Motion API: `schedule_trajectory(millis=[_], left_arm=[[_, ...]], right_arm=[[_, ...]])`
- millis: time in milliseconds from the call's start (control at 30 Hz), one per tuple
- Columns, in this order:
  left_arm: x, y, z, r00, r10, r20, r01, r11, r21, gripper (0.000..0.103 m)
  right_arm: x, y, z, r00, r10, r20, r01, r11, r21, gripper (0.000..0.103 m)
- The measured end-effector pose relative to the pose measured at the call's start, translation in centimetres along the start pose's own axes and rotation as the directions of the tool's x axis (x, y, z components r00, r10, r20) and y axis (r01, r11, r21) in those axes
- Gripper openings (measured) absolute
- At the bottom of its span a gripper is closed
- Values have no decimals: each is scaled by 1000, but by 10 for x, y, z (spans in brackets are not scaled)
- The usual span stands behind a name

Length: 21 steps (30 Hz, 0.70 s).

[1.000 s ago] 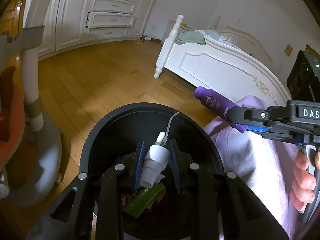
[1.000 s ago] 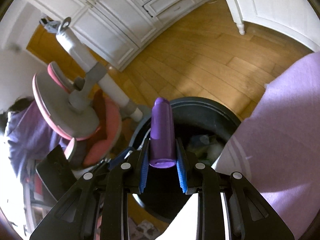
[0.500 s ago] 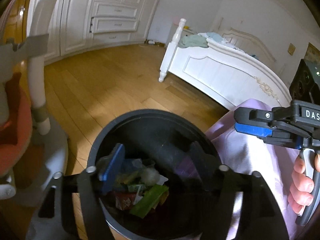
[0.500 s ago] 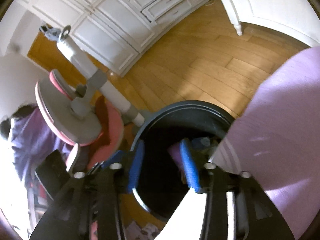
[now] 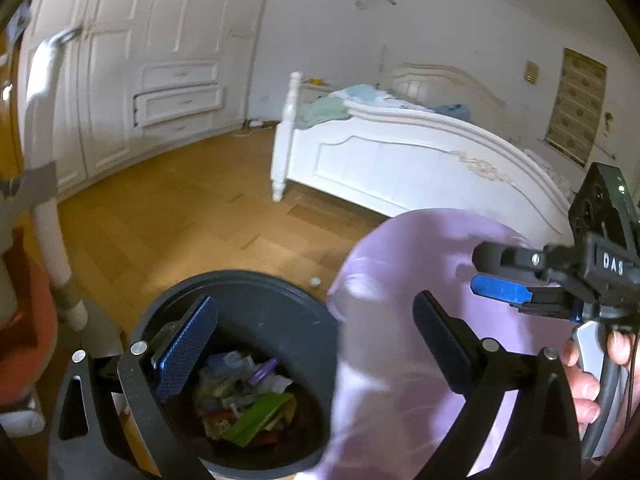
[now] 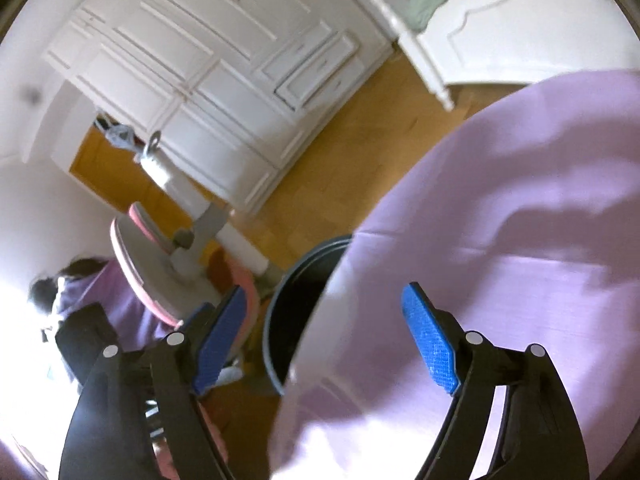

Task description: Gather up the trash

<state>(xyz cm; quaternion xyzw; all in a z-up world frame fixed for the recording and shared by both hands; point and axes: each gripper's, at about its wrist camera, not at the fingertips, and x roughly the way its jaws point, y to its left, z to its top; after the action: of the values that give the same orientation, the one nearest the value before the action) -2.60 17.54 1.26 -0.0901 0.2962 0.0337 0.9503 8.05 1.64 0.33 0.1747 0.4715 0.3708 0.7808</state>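
Now black bin (image 5: 240, 292) on floor (image 5: 168, 216) holds trash: green wrapper (image 5: 256, 416), purple bottle (image 5: 262, 372), papers. Left gripper (image 5: 316, 344) jaws opening, nothing between. Right gripper (image 6: 324, 340) jaws opening too, nothing between, over lilac cloth (image 6: 520, 220).

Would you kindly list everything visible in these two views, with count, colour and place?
Trash bin: one, black, on the floor below the left gripper.
Trash in the bin: several pieces, including a purple bottle and a green wrapper.
Bed: one, white, across the room.
Cupboards: white, along the far wall.
Chair: one, pink and grey, beside the bin.
Purple cloth: one, right of the bin.
Small white cap: one, on the floor behind the bin.
Left gripper: black with blue pads, fingers opening, nothing between them.
Right gripper: same, opening, nothing held.
Hand: one, on the right gripper's handle.
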Motion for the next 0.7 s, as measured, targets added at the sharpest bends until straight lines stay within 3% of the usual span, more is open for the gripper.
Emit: schedule_trajectory(millis=[133,200,367,467,533,567,600,700], left_arm=[[-3,-33,0,1000,-3,14,3,999,41,97],[-1,-51,0,1000,-12,12,11,998,62,97],[4,-97,-5,1000,-30,-4,31,989,148,97],[7,-117,-7,999,-40,-6,40,983,177,97],[11,-132,-9,999,-37,-5,37,980,196,97],[14,-138,-9,999,-32,-4,32,978,205,97],[16,-144,-10,1000,-31,-4,31,976,214,97],[22,-159,-12,1000,-25,-4,25,970,242,97]], right_arm=[[-48,-13,-11,991,-109,78,113,992,-51,81],[-67,-20,-17,980,-160,119,169,983,-68,90],[-111,-45,-30,921,-341,190,355,934,-44,92],[-135,-63,-38,861,-443,249,462,887,-17,92],[-151,-73,-43,804,-508,309,532,847,10,98],[-156,-75,-45,782,-527,333,552,833,21,98],[-166,-80,-48,745,-553,374,581,812,43,98],[-186,-91,-55,662,-585,469,626,775,83,98]])
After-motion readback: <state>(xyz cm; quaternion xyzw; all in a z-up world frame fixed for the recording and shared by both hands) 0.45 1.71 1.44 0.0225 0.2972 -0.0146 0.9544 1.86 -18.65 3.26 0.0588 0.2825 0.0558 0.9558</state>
